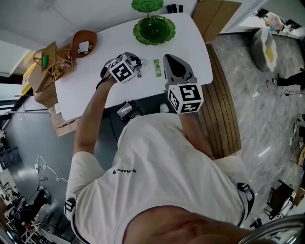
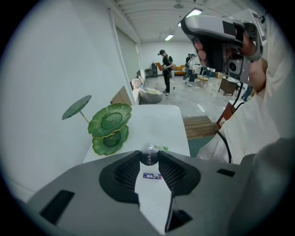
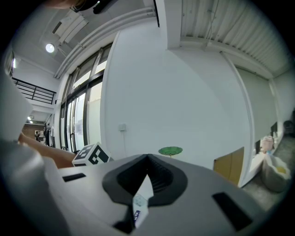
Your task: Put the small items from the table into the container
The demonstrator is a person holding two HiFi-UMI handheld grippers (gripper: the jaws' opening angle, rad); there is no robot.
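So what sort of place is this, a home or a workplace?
Probably a large open workplace or lab, not a home: several people stand in a long hall under strip ceiling lights, with polished grey stone floor beside the white table.

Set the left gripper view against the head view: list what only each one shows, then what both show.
Only the left gripper view: the small silver ball pinched in the left claw. Only the head view: the brown dish and the wicker basket. Both: the green leaf stand, the green packet and the white table.
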